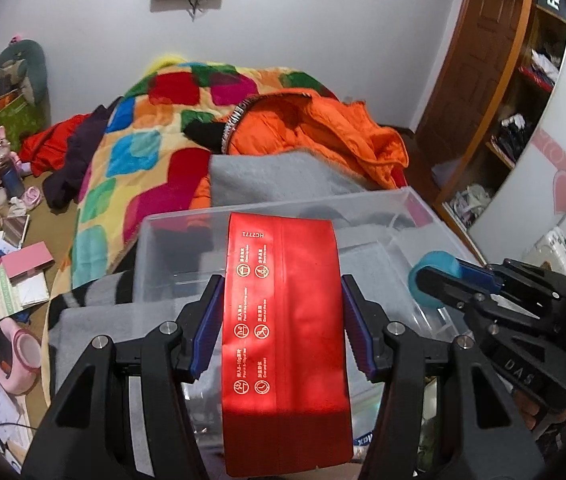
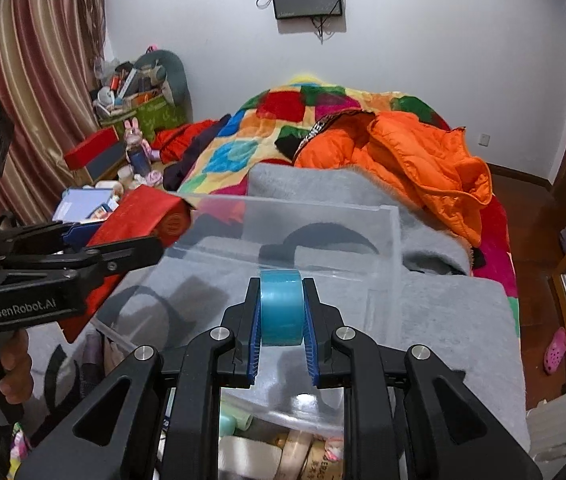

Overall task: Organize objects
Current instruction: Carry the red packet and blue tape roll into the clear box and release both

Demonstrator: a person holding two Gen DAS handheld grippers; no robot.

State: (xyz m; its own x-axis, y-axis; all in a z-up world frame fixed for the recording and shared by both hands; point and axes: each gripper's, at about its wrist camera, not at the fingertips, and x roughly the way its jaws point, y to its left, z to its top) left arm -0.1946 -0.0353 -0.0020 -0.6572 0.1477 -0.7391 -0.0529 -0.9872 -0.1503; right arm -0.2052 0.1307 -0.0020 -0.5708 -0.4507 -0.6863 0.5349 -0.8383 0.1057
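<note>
I am working over a cluttered bed (image 2: 463, 312) in a bedroom. My left gripper (image 1: 281, 316) fingers are clamping a red pouch (image 1: 283, 340); my right gripper (image 2: 282, 316) fingers are pinching a blue tape roll (image 2: 281, 308), both hovering above the clear bin (image 2: 323, 216). I judge I am mid-placing; next, lowering and releasing inside. Only the right view is showing bottles in the near compartment.

Left gripper (image 1: 283, 312) has its jaws spread wide, pads pressing something flat between them; right gripper (image 2: 282, 312) sits narrower, clamped, level beside it.
</note>
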